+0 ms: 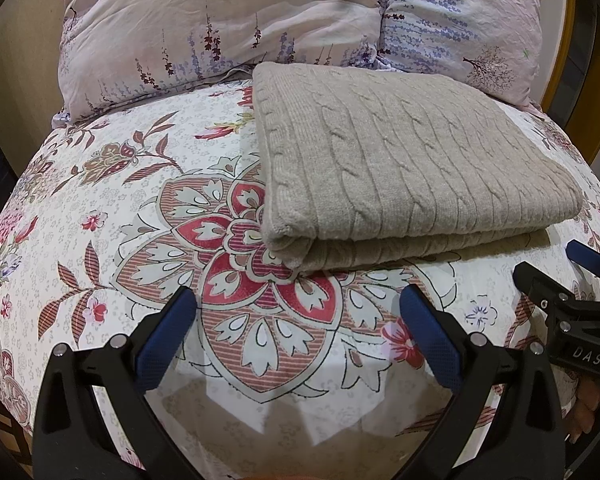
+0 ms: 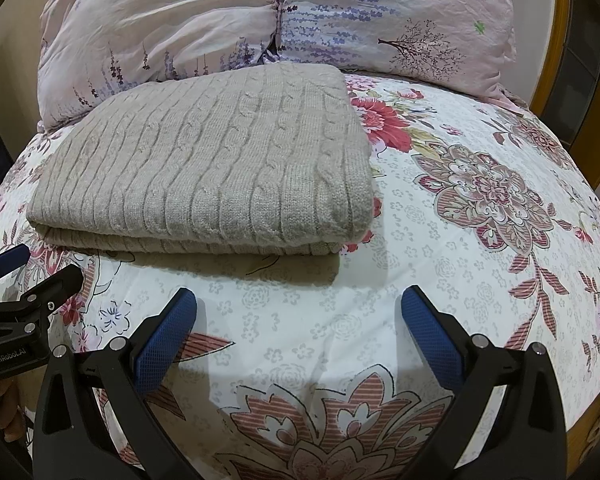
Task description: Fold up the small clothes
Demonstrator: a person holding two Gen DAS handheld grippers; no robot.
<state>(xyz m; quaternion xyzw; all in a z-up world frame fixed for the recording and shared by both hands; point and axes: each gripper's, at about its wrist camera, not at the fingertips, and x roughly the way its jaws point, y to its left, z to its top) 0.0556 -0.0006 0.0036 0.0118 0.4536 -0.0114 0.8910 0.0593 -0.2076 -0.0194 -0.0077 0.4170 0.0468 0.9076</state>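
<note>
A beige cable-knit sweater (image 1: 412,168) lies folded into a thick rectangle on the flowered bed sheet (image 1: 140,216); it also shows in the right wrist view (image 2: 212,172). My left gripper (image 1: 299,300) is open and empty, hovering just in front of the sweater's near-left corner. My right gripper (image 2: 299,300) is open and empty, a short way in front of the sweater's near-right corner. The right gripper shows at the right edge of the left wrist view (image 1: 556,264), and the left gripper shows at the left edge of the right wrist view (image 2: 40,268).
Two pale floral pillows (image 1: 228,28) (image 2: 396,16) lie behind the sweater at the head of the bed. A wooden headboard edge (image 2: 560,60) shows at the far right. The flowered sheet (image 2: 480,220) stretches right of the sweater.
</note>
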